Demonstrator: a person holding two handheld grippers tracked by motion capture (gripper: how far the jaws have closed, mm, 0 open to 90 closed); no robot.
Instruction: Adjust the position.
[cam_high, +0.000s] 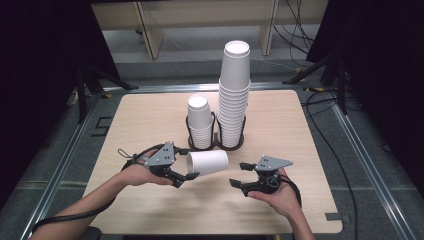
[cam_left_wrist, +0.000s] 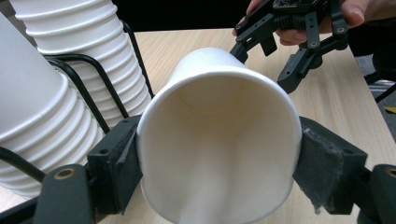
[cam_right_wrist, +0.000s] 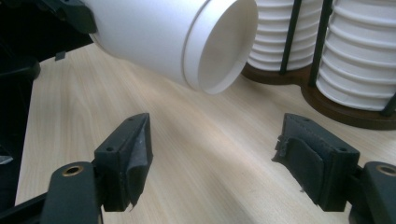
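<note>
Dark surroundings frame a pale wooden desk (cam_high: 150, 120), where we note two stacks of white cups in a black wire holder (cam_high: 216, 136). We find the left claw (cam_high: 186, 177) clenched on a single paper cup (cam_high: 207, 162), held on its side just above the desk, near the holder. We record the right claw (cam_high: 239, 174) standing apart with its jaws spread, grasping nothing, just beside the cup's base.

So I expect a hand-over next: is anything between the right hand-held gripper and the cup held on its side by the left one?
Nothing visible. The right hand-held gripper faces the cup's base across bare table, jaws apart.
</note>
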